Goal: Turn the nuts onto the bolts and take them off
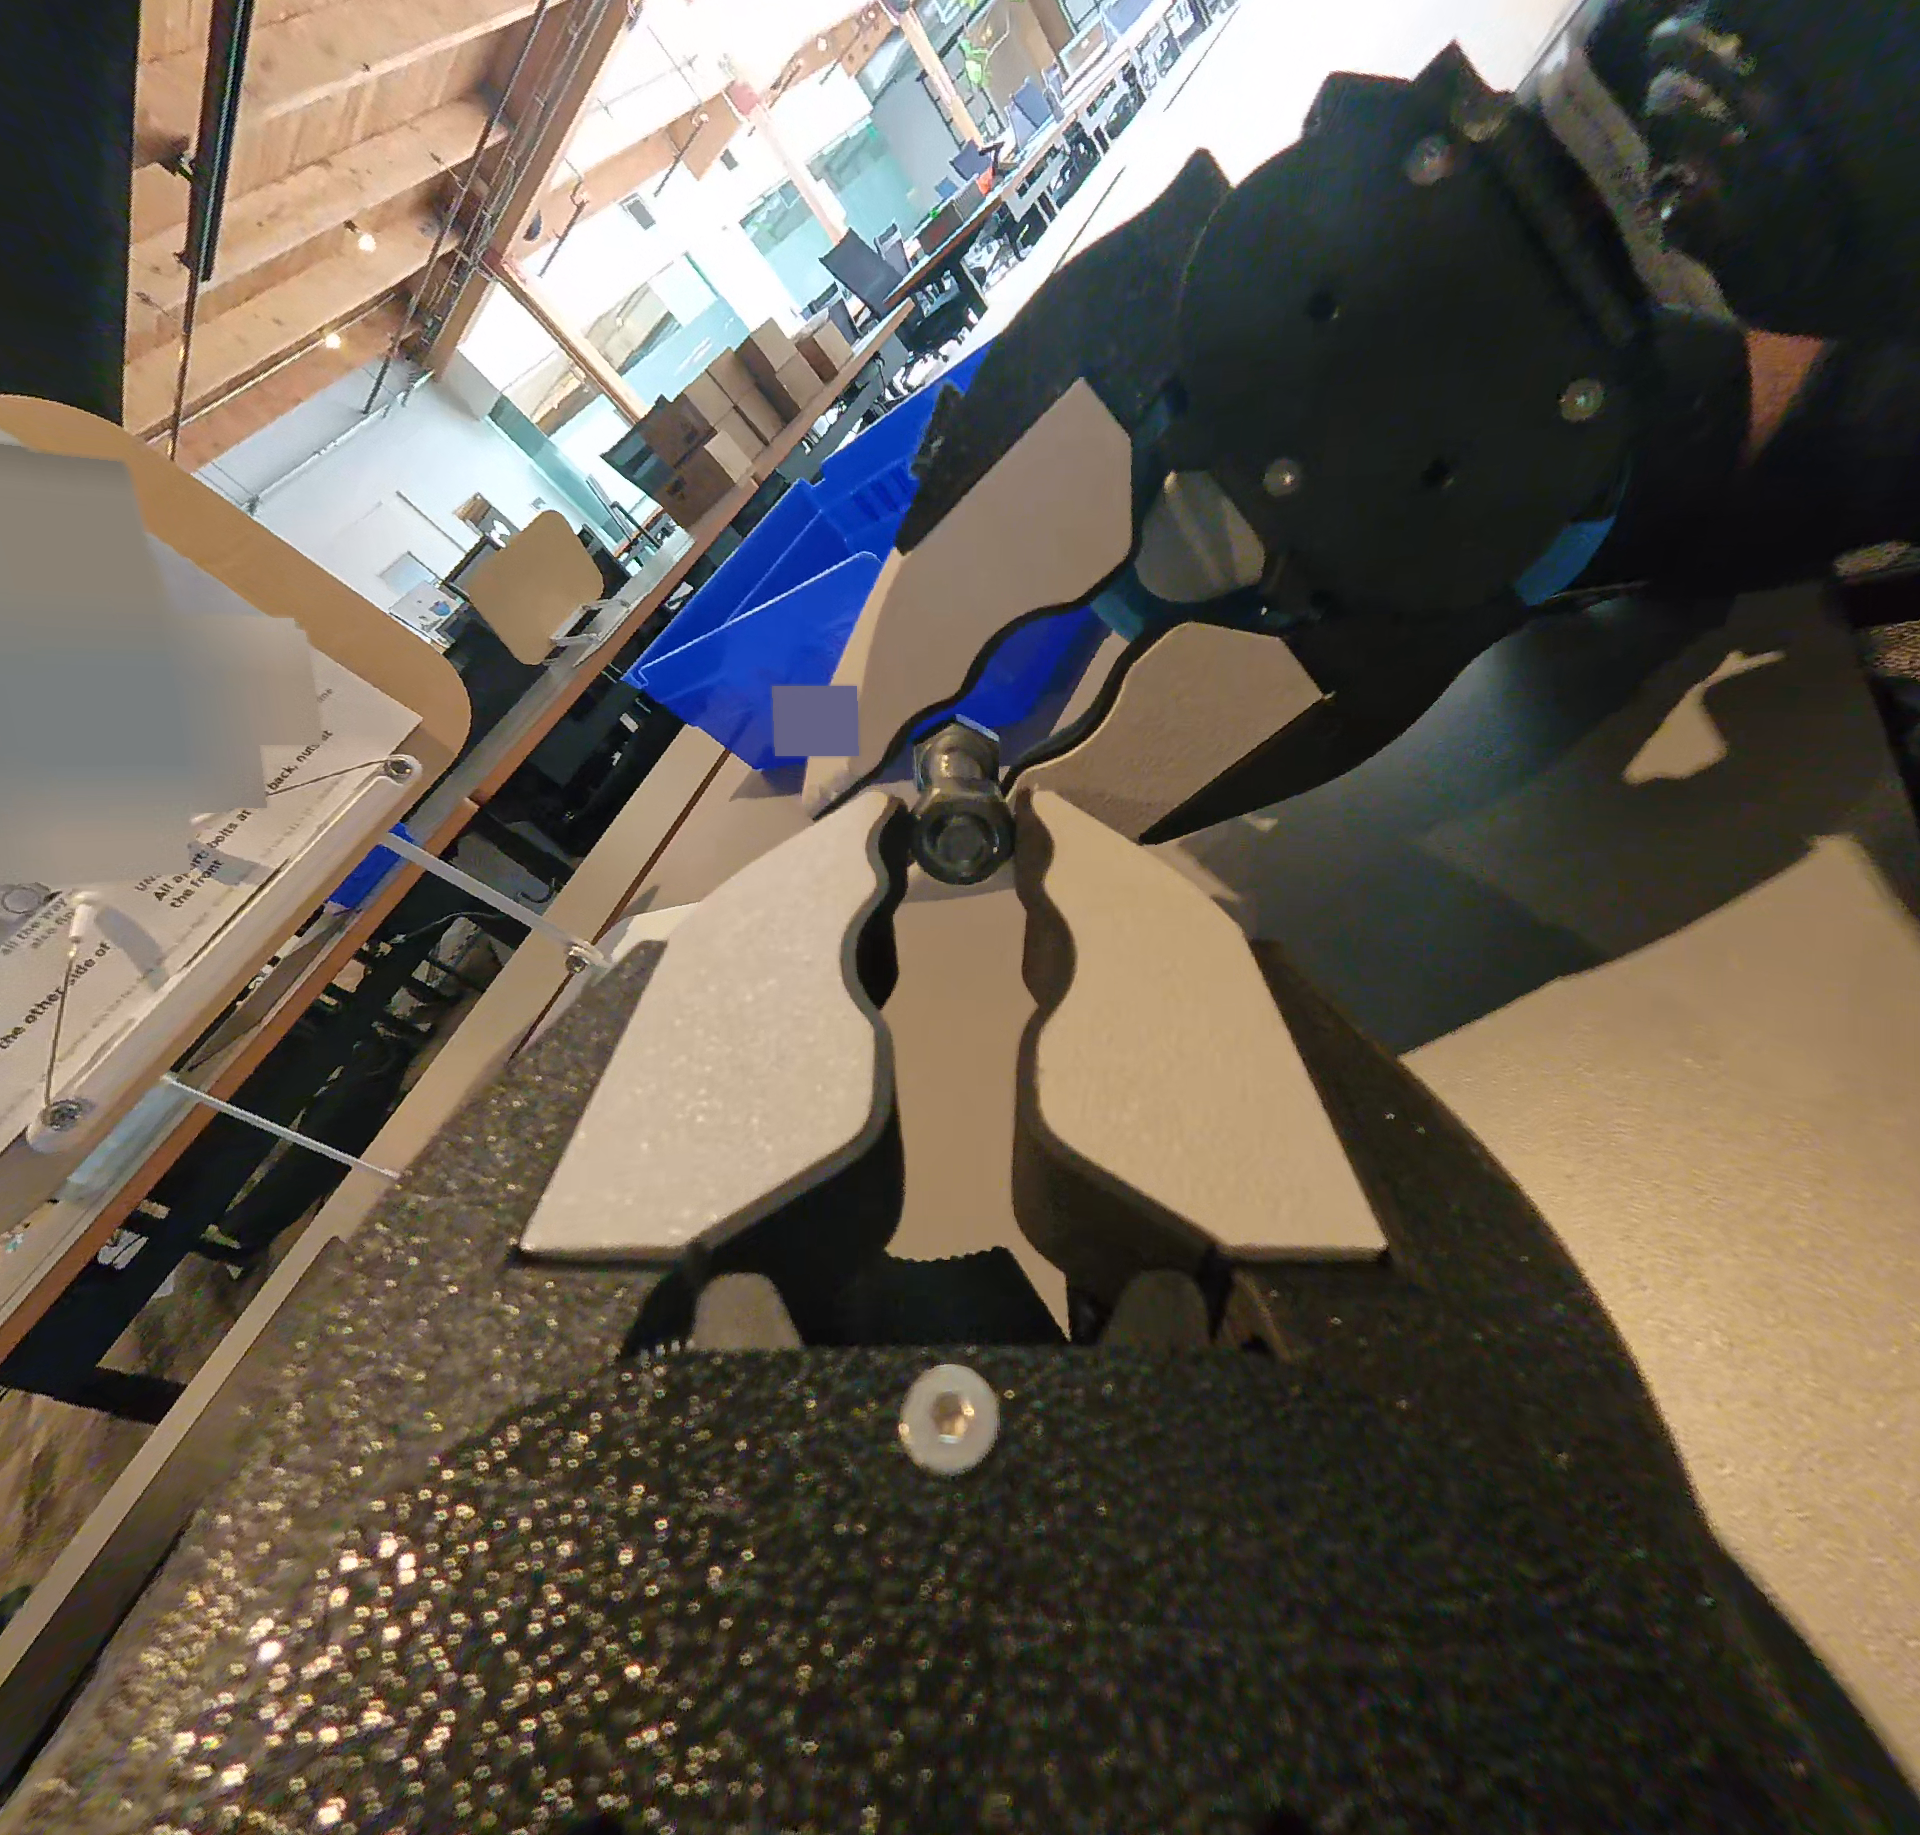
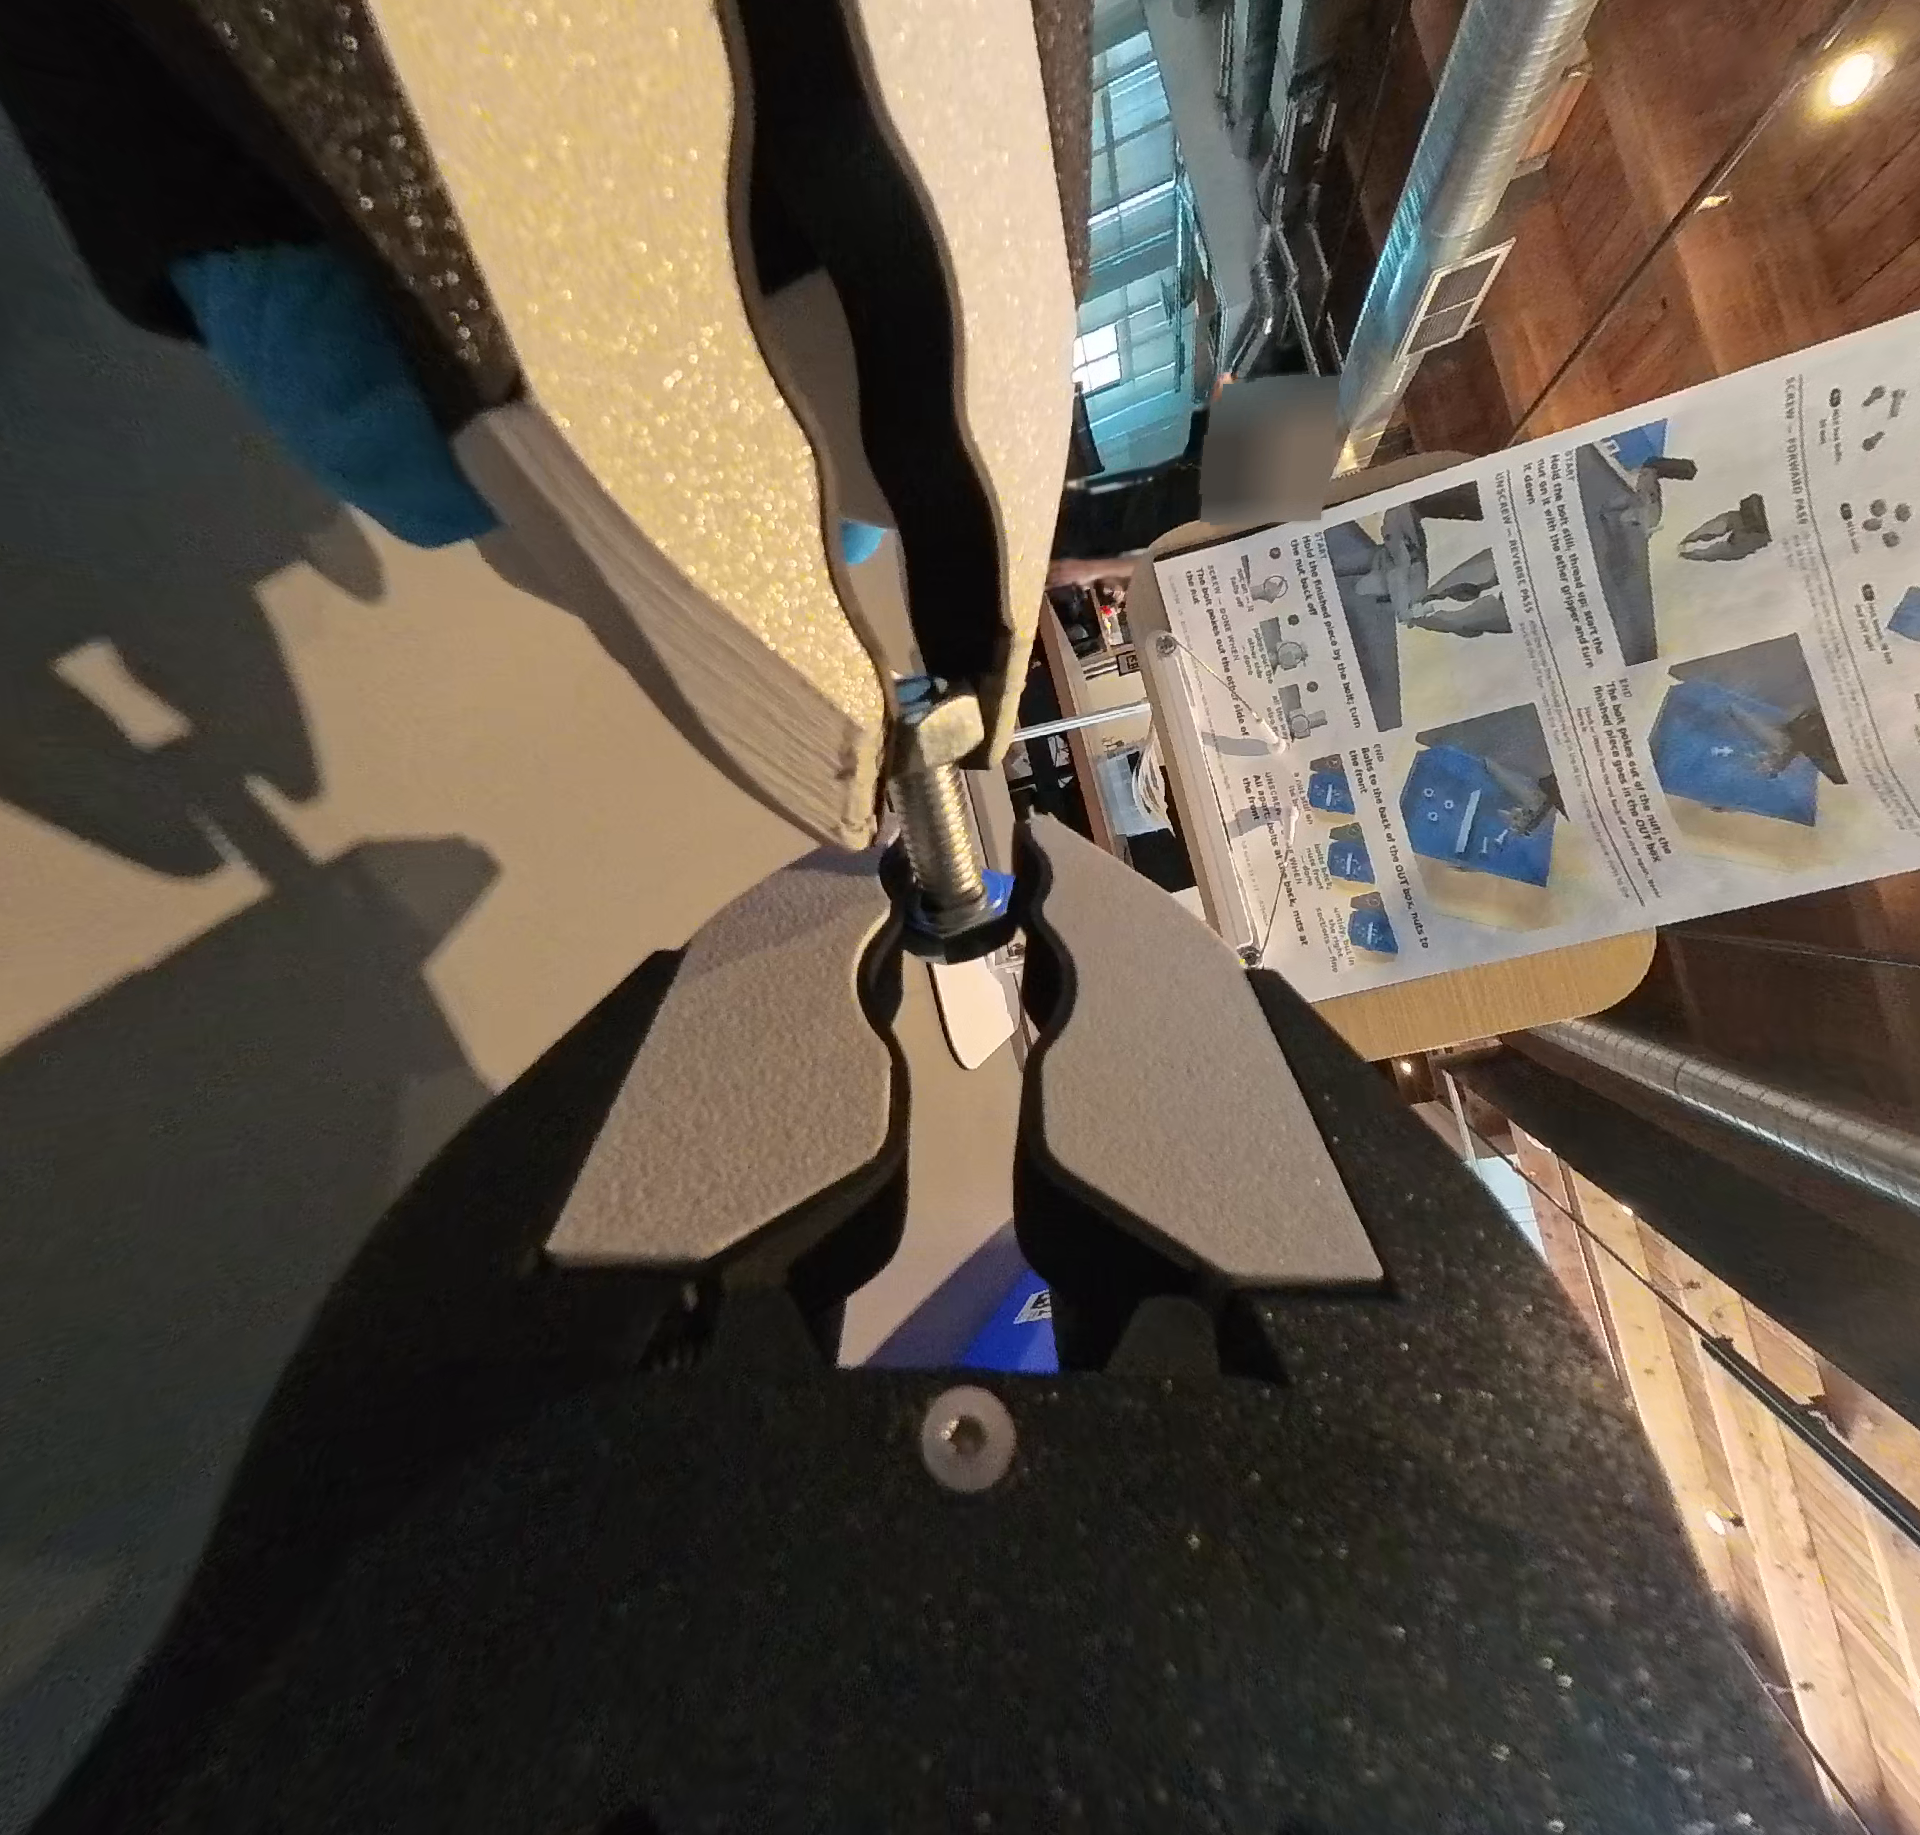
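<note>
The left gripper (image 1: 956,819) clamps the bolt (image 2: 932,798) by its hex head, while the right gripper (image 2: 951,912) pinches the black nut (image 2: 940,928) at the bolt's threaded far end. If either gripper tilts off the bolt's axis, the nut could cross-thread or slip out, probably dropping towards the blue bin (image 1: 800,642) beyond the bolt.

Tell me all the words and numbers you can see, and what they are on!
I can't copy out writing, but here is where it stands.
Paper sheet with pictures, on a wooden board: many printed lines, big enough to read.
White label on the blue bin: too blurred to read.
Bolt and nut: no marks that I can make out.
</note>
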Tool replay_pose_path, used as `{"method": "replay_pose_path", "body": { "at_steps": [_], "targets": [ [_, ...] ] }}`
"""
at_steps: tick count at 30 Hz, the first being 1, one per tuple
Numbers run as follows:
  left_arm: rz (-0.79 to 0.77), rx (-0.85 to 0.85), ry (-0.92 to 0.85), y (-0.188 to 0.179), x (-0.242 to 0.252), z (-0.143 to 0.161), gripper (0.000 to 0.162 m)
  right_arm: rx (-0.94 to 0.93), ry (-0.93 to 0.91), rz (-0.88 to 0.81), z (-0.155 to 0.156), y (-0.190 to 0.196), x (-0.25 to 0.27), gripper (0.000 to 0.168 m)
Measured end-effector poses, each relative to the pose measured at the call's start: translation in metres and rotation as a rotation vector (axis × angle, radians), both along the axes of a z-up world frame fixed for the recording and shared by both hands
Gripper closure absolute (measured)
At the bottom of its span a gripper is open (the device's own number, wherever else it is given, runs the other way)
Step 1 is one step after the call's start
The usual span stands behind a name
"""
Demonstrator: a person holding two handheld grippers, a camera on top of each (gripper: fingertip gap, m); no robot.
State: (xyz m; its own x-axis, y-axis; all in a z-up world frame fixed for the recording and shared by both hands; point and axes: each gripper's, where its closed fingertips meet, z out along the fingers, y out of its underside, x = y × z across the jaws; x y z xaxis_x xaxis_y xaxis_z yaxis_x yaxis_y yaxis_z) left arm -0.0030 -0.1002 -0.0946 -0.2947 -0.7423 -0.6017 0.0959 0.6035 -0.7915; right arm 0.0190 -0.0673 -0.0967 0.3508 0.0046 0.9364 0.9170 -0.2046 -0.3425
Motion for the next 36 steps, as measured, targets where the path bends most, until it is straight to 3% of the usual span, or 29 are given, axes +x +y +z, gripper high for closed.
{"method": "replay_pose_path", "body": {
  "at_steps": [1,11,15,20,26,32,34,36],
  "targets": [
    [0.000,-0.001,0.001,0.000,0.000,0.000,0.143,-0.002,-0.002,0.000,0.000,0.000,0.000,0.152],
    [0.008,-0.053,-0.007,0.002,0.003,0.001,0.141,0.001,-0.006,-0.023,0.001,0.000,0.003,0.154],
    [-0.050,-0.243,0.028,0.001,0.002,0.009,0.125,0.003,-0.018,-0.042,0.002,0.000,0.006,0.154],
    [-0.055,-0.334,0.067,0.007,0.002,0.009,0.129,0.009,-0.008,-0.043,0.003,0.000,0.007,0.154],
    [-0.052,-0.226,0.058,0.002,0.000,0.004,0.143,0.003,-0.003,-0.038,0.003,0.000,0.007,0.154],
    [0.084,0.272,-0.209,0.002,0.003,0.007,0.138,0.011,0.015,-0.032,0.005,0.000,0.007,0.155],
    [0.056,0.222,-0.225,-0.004,0.001,0.012,0.121,0.013,0.015,-0.031,0.006,0.000,0.007,0.155],
    [0.008,0.063,-0.223,-0.004,-0.004,0.023,0.120,0.013,0.014,-0.034,0.005,0.000,0.007,0.155]
  ]
}}
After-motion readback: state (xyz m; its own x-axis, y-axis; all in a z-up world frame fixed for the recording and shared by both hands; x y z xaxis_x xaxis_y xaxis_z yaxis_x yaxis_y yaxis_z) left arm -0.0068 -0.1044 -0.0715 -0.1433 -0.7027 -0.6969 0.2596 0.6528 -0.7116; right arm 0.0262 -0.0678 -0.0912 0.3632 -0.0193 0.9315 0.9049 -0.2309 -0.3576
